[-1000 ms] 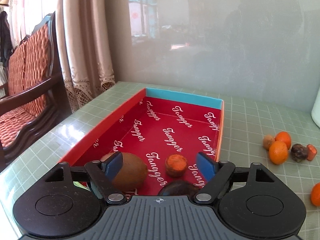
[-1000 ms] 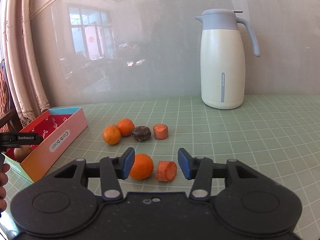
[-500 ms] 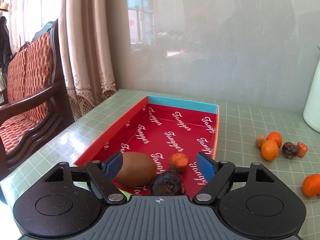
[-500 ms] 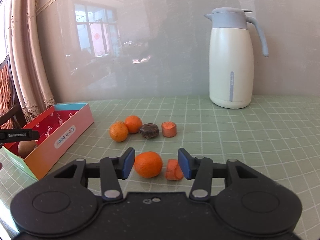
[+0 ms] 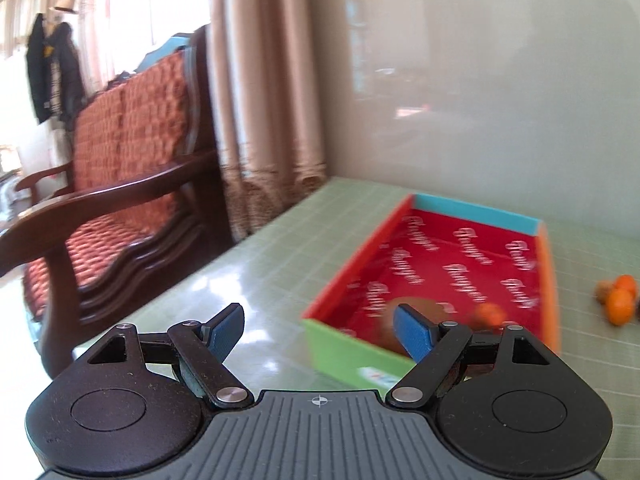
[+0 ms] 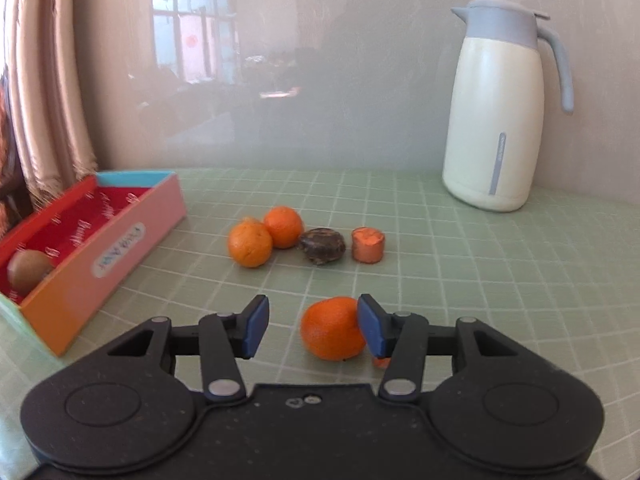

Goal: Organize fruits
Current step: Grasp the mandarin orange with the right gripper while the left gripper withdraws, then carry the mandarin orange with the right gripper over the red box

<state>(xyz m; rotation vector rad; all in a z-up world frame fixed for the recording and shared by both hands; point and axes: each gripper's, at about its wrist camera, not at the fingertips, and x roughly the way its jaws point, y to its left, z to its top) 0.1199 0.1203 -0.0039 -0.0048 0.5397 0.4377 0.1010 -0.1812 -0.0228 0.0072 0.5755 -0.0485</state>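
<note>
- Box [image 6: 116, 240] on the worktop [image 6: 480, 280] already holds a kiwi [image 6: 28, 270]; five pieces wait outside.
- Right gripper [image 6: 312, 326] fingers are opening around the nearest orange [image 6: 332, 334], no grip yet.
- Left gripper [image 5: 318, 330] fingers wide apart, empty.

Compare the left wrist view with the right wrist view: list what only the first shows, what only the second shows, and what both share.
Only the left wrist view: the wooden armchair and a hanging coat.
Only the right wrist view: the cream jug, the nearest orange between the opening jaws of the right gripper, a dark fruit and a carrot piece.
Both: the red-lined box, the kiwi, the green table and curtain.
</note>
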